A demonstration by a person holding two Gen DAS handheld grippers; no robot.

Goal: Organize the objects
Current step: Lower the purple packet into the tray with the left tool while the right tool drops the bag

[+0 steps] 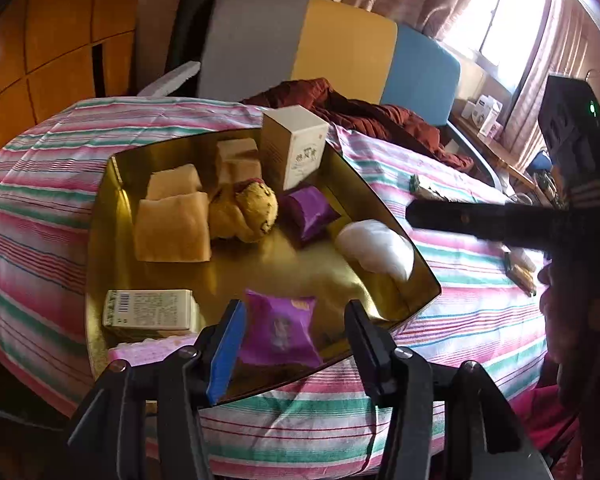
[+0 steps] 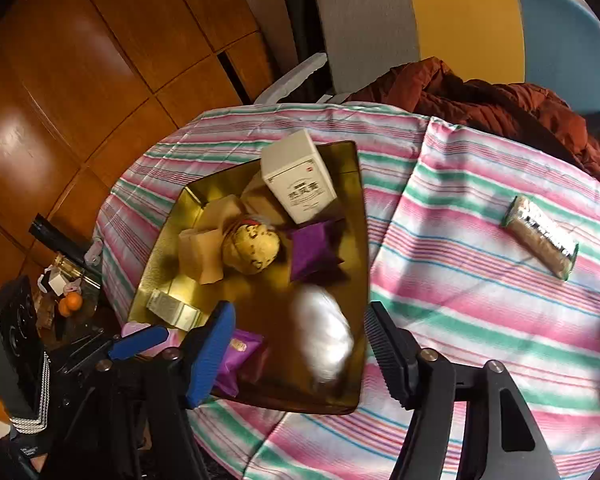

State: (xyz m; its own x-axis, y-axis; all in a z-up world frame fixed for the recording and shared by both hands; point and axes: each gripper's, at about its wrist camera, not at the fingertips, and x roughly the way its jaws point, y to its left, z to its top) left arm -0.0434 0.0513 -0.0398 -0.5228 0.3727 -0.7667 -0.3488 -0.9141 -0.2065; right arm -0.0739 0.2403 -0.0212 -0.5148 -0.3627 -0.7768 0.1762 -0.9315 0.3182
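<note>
- Your left gripper point(image 1: 296, 344) hangs over the near edge of the gold tray point(image 1: 112, 216), its jaws apart; a purple snack packet point(image 1: 278, 330) lies flat on the tray between them, and neither pad presses on it
- Your right gripper point(image 2: 300, 344) is likewise released, its jaws spread wide above the tray's near side, with a white plastic-wrapped bundle point(image 2: 326, 336) lying loose on the tray under the gap, blurred in the right wrist view
- Inside the tray you have a tall white box point(image 1: 296, 146) with printed characters standing upright at the far end, a yellow spotted plush toy point(image 1: 248, 212) in the middle, and a second purple packet point(image 1: 310, 212) just beside the toy
- Tan folded cloths point(image 1: 172, 220) sit on the tray's left part, and a small cream box with a barcode point(image 1: 150, 310) lies on its side at the near left corner
- The tray rests on a pink, green and white striped tablecloth point(image 1: 460, 304)
- Out on the cloth, well apart from the tray, a wrapped biscuit roll point(image 2: 540, 236) lies on its side to your right
</note>
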